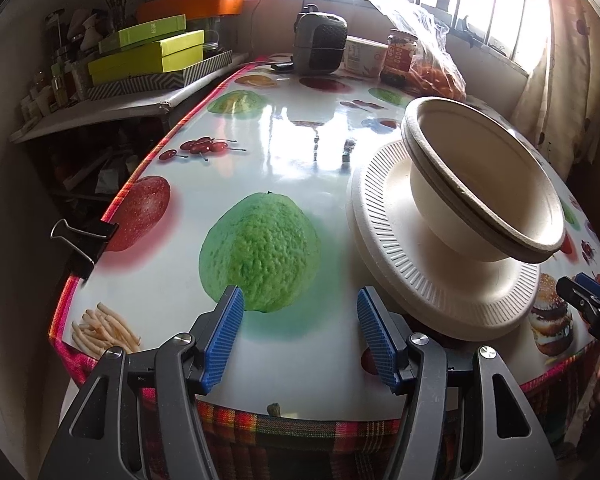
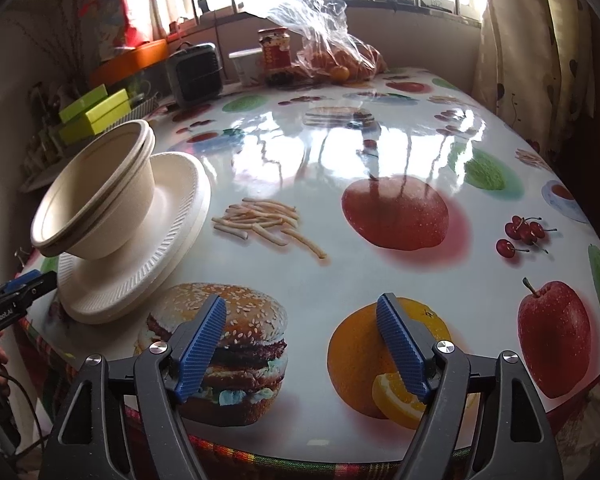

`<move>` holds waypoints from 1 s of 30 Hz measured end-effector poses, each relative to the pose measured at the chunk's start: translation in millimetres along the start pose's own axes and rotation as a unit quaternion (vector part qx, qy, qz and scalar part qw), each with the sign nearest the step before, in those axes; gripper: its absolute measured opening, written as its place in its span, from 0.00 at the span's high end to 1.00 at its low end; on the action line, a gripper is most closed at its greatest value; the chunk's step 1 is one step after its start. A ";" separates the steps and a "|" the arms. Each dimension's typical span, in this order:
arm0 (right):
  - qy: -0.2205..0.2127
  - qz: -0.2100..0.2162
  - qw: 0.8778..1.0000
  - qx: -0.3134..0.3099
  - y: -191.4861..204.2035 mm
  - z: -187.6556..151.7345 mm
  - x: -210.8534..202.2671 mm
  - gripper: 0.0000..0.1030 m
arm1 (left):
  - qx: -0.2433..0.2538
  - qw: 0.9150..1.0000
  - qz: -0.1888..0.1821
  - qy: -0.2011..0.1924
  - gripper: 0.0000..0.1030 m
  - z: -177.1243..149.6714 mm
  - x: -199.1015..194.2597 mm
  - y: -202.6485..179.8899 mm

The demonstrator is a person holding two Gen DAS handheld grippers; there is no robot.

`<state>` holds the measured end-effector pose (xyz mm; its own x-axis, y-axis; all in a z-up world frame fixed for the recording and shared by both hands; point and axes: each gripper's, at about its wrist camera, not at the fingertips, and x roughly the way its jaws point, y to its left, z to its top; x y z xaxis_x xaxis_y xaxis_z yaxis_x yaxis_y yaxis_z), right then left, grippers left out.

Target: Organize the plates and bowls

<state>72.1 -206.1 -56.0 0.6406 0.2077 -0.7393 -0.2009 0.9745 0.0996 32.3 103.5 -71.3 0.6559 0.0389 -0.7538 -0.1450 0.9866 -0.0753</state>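
Observation:
Two nested beige paper bowls [image 1: 480, 184] stand on a stack of white ribbed plates [image 1: 440, 276] near the table's front edge. The same bowls [image 2: 96, 196] and plates [image 2: 148, 248] show at the left of the right wrist view. My left gripper [image 1: 300, 312] is open and empty, just left of the plates, over a printed green fruit. My right gripper [image 2: 300, 320] is open and empty, to the right of the plates, above a printed burger and orange. Each gripper's tip shows at the edge of the other's view.
The table [image 2: 340, 168] has a glossy fruit-print cloth held by a binder clip [image 1: 84, 240]. At the far end stand a small grey heater [image 1: 320, 40], a tub, a jar [image 2: 276, 52] and a plastic bag of oranges [image 2: 336, 56]. Green boxes [image 1: 148, 56] sit on a side shelf.

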 end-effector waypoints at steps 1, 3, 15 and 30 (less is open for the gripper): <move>-0.001 -0.001 1.000 -0.002 0.5 -0.5 0.3 0.21 | 0.002 1.000 0.002 -0.002 0.41 -0.3 0.6 -0.1; -0.002 -0.002 1.000 -0.004 1.2 -1.0 0.8 0.20 | 0.003 1.000 0.004 -0.005 0.41 -0.9 1.0 -1.0; -0.009 -0.013 1.000 -0.012 4.5 -3.1 2.5 0.17 | -0.007 1.000 0.001 -0.014 0.41 -1.3 0.9 1.4; -0.011 -0.019 1.000 -0.016 5.3 -4.8 2.2 0.15 | 0.000 1.000 0.010 -0.013 0.41 -1.1 1.6 -0.9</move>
<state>69.0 -201.0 -60.2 0.6645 0.1726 -0.7271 -0.1988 0.9787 0.0507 32.7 102.5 -73.1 0.6723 0.0622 -0.7377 -0.1579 0.9856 -0.0608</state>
